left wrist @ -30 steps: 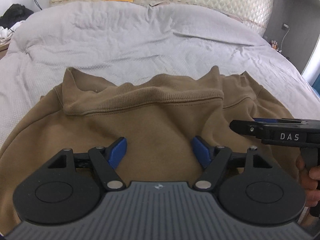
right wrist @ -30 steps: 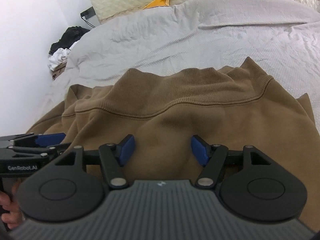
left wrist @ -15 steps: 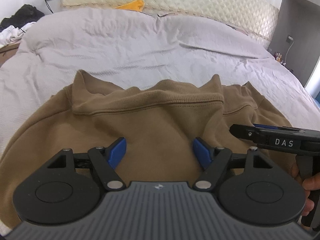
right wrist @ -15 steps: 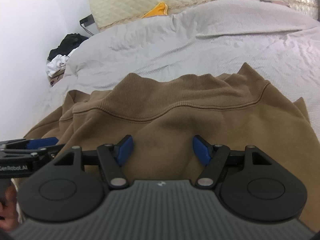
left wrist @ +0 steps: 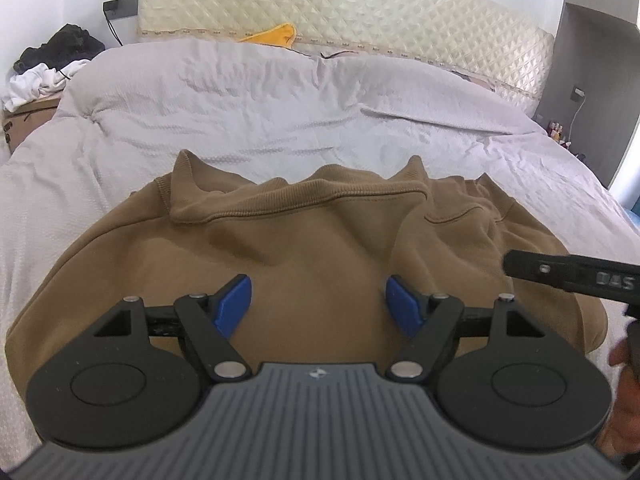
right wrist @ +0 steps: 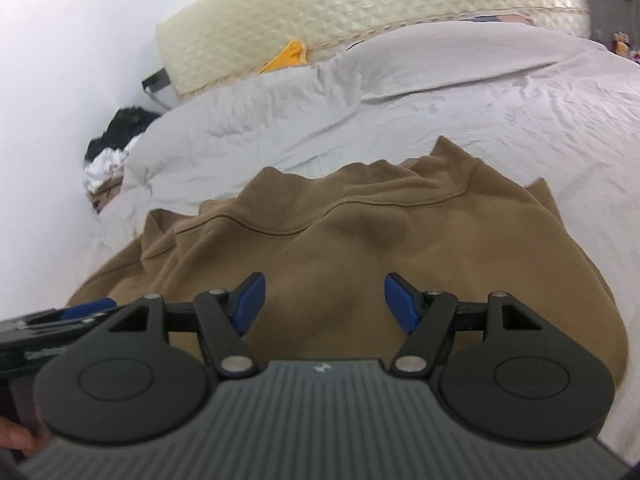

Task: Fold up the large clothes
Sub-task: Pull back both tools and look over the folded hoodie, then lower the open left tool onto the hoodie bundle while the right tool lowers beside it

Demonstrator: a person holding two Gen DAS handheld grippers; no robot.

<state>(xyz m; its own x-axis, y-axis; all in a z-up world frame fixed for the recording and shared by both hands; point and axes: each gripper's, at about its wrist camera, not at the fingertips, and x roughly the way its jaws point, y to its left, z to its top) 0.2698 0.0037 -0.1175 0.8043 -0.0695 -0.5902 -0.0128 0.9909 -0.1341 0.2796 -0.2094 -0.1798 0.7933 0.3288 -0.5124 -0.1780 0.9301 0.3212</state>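
Sweatshirt, brown cotton w/ ribbed hem band (left wrist: 304,248), lies spread on bed under pale grey quilted duvet (left wrist: 280,112), taking up near half of bed in both views; ribbed band edge faces away toward headboard, bunched and wavy, w/ corners sticking up at each end. Left gripper, black w/ blue pads (left wrist: 318,304), hangs over sweatshirt's near part, jaws wide apart, nothing btwn them, pads not pressing fabric. Right gripper, same black build w/ blue pads (right wrist: 324,300), also over brown fabric, jaws apart, nothing pinched. Each gripper shows at edge of other's view: right one at right side of left wrist view, w/ part of a hand (left wrist: 624,364) below it; left one at left side of right wrist view. Cream quilted headboard (left wrist: 360,20) runs behind bed, orange-yellow cloth (left wrist: 276,34) tucked at its base. Dark and white clothes pile (left wrist: 52,64) sits off bed's far left corner. Right wrist view is blurred.
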